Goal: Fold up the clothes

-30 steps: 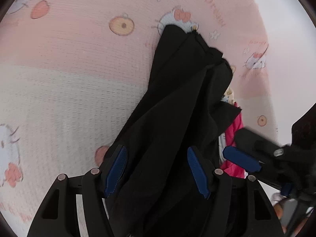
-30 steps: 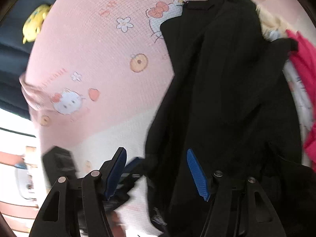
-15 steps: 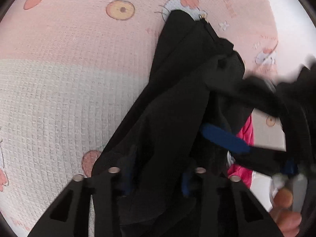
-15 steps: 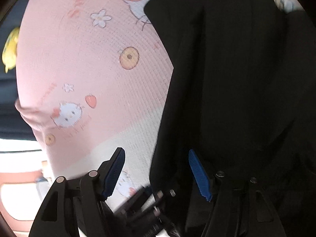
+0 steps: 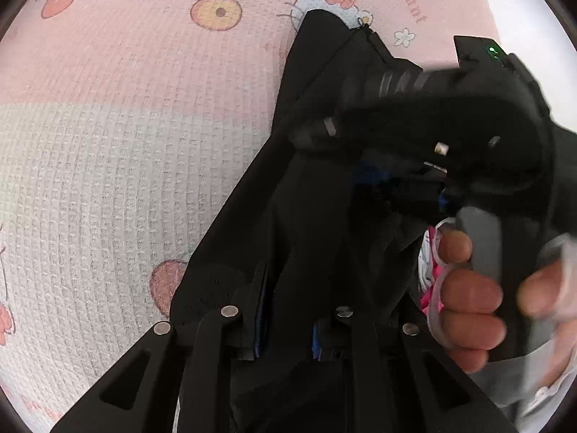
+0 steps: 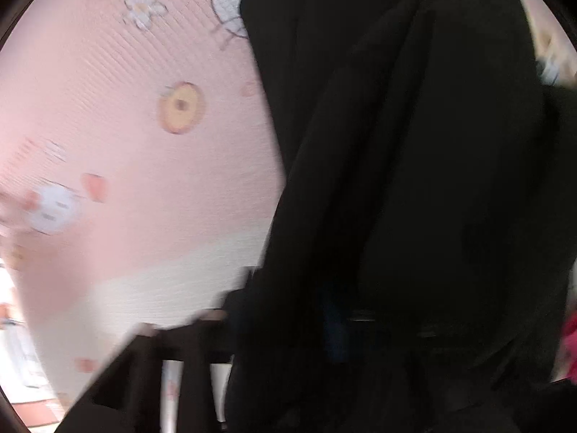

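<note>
Black garment (image 5: pixel 317 187) lies on the pink blanket (image 5: pixel 137 72), its long axis running straight ahead from the left gripper (image 5: pixel 285 328), which is clenched on its near end. Right gripper (image 5: pixel 378 176) reaches across its middle from the right; its jaws are too blurred to judge.

Blur and black garment (image 6: pixel 414 180) perhaps hide the right hand-held gripper (image 6: pixel 285 324).

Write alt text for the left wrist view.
The left gripper is shut on a black garment lying across a pink and white cartoon-print blanket. At right, a hand holds the right gripper over the garment.
</note>
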The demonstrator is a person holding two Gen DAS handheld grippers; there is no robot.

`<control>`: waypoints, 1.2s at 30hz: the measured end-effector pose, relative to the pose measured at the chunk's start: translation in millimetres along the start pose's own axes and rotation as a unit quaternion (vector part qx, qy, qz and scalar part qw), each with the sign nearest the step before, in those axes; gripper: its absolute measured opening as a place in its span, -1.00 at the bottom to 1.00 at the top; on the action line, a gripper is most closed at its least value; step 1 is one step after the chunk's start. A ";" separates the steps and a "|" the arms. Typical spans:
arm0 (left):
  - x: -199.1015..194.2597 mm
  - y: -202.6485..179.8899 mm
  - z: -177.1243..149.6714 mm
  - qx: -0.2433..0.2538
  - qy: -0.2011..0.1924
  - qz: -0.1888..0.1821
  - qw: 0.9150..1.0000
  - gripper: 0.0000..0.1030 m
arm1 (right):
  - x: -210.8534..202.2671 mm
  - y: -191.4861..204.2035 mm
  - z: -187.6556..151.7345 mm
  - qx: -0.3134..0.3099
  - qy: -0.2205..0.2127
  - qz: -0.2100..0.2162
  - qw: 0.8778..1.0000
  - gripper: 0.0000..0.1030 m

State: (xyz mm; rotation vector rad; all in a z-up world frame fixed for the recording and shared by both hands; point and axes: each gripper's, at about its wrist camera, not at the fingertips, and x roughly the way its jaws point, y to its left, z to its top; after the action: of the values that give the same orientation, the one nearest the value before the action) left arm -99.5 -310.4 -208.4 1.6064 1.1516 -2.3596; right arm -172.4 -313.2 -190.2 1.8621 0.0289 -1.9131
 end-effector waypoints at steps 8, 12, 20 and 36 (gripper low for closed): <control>-26.4 5.6 -8.0 -0.022 -0.003 -0.029 0.999 -0.69 | -32.7 5.6 -30.1 -0.110 -0.077 0.033 0.990 -0.88; -53.9 6.8 -16.9 -0.005 -0.007 -0.034 0.999 -0.69 | -51.6 10.2 -41.9 -0.108 -0.080 0.116 0.984 -0.90; -126.1 36.4 -42.5 -0.011 -0.035 -0.008 0.999 -0.69 | -76.3 59.2 -79.3 -0.137 -0.083 0.182 0.970 -0.90; -202.3 82.1 -65.2 -0.044 -0.070 0.022 0.996 -0.67 | -64.7 97.2 -149.8 -0.218 -0.075 0.124 0.965 -0.90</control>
State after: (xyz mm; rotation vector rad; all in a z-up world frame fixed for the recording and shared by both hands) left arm 78.9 -398.9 -97.7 1.3990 1.1617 -2.3178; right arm -0.4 -330.0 -111.4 1.3597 0.1486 -1.7044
